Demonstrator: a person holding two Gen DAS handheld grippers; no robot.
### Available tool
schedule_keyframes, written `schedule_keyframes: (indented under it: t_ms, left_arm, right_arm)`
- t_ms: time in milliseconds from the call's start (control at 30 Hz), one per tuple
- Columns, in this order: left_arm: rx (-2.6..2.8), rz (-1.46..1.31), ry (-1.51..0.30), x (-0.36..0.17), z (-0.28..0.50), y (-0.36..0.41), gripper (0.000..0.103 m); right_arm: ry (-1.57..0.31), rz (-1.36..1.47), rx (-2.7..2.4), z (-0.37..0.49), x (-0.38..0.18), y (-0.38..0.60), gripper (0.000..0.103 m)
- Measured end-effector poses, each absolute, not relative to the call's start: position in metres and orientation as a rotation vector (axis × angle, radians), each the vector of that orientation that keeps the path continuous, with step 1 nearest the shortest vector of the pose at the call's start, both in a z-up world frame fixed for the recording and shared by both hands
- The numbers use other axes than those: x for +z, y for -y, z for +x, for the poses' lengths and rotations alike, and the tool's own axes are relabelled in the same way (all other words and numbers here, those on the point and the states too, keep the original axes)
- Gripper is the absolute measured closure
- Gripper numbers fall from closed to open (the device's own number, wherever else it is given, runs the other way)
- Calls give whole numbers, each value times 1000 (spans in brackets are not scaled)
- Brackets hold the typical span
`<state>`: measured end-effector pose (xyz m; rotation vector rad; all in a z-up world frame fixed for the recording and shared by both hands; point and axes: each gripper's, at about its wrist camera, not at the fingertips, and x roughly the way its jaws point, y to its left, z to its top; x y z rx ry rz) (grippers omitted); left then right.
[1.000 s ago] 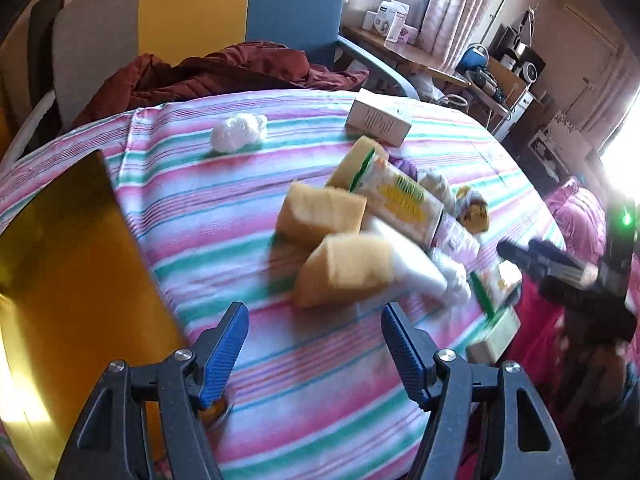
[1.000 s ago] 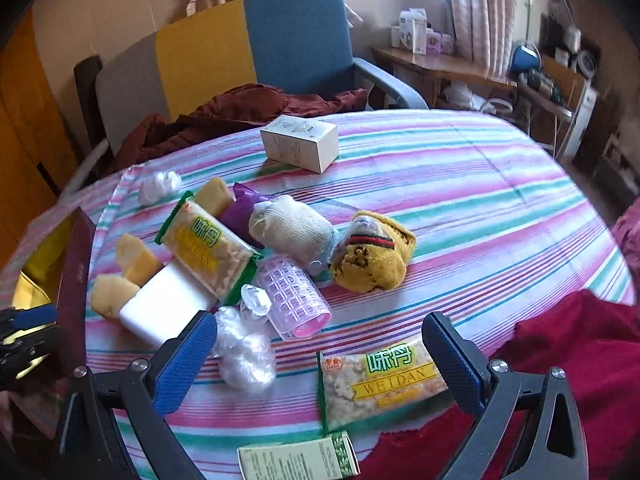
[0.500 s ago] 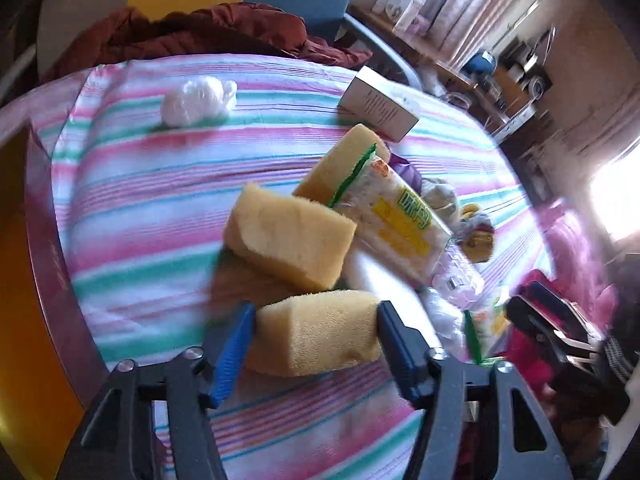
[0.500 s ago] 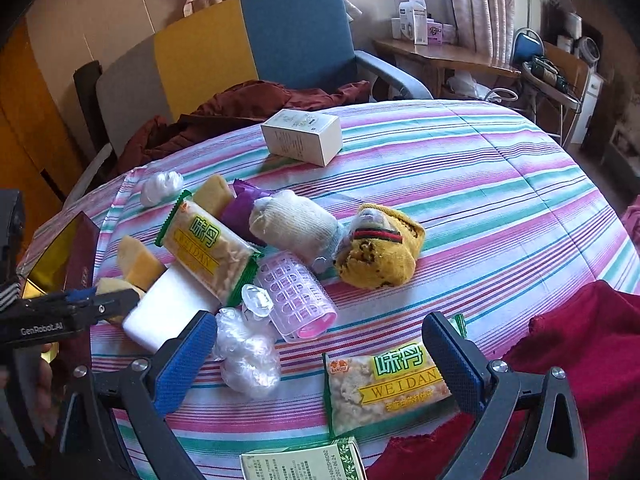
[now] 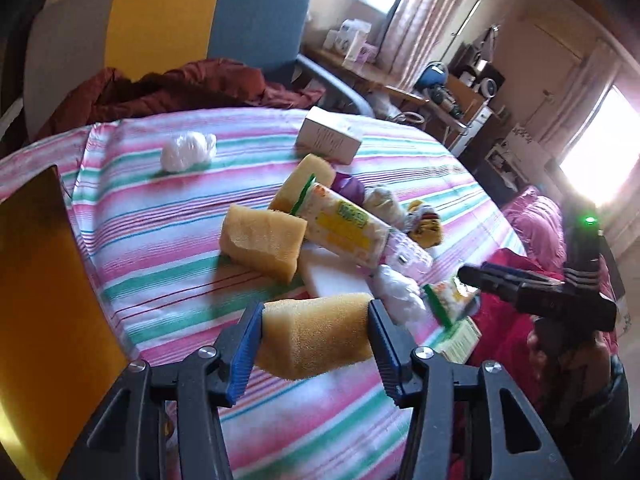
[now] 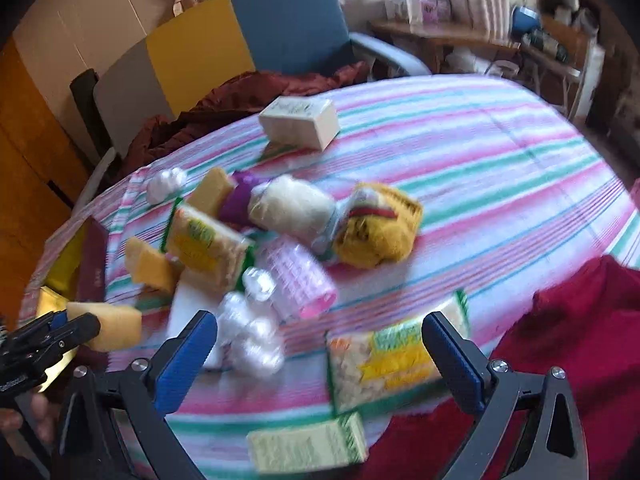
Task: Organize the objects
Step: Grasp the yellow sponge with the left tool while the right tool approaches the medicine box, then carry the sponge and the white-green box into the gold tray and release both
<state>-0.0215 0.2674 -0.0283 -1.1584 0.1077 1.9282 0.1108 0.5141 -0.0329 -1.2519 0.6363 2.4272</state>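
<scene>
My left gripper (image 5: 314, 334) is shut on a yellow sponge (image 5: 316, 336) and holds it above the striped tablecloth (image 5: 168, 216); it also shows at the left edge of the right wrist view (image 6: 108, 326). A second yellow sponge (image 5: 262, 242) lies just beyond, against a snack packet (image 5: 344, 226) and a white block (image 5: 332, 280). My right gripper (image 6: 320, 340) is open and empty over a snack packet (image 6: 384, 364) and a crumpled plastic wrap (image 6: 252, 336).
A golden box (image 5: 40, 300) stands at the left. A white carton (image 6: 300, 120), a pink hair roller (image 6: 300, 280), a yellow knitted toy (image 6: 376, 228), a cream sock roll (image 6: 292, 206) and a green-printed box (image 6: 308, 440) lie on the table. Red cloth (image 6: 560, 340) drapes the right edge.
My left gripper moved forward around the nearest sponge, shut on it and lifted it off the cloth. My right gripper stayed open and shifted slightly; its view is blurred by motion.
</scene>
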Motion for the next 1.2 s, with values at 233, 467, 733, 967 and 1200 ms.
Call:
schedule_keyframes:
  t_ms: [233, 467, 733, 967, 1200]
  left_arm:
    - [1926, -1124, -60, -16, -12, -245, 50]
    - [1945, -1099, -31, -9, -5, -226, 50]
    - [2053, -1101, 84, 0, -15, -168, 50]
    - [2290, -1152, 200, -5, -33, -77, 48]
    - [2489, -1293, 244, -29, -41, -3, 42]
  right_arm:
    - [-427, -1626, 2390, 116, -47, -466, 0]
    - [-350, -1747, 2249, 115, -80, -465, 31]
    - [-319, -1643, 2368, 120, -46, -447, 31]
    - [-280, -1544, 2698, 71, 2, -376, 31]
    - [-193, -1612, 2967, -3, 5, -265, 30]
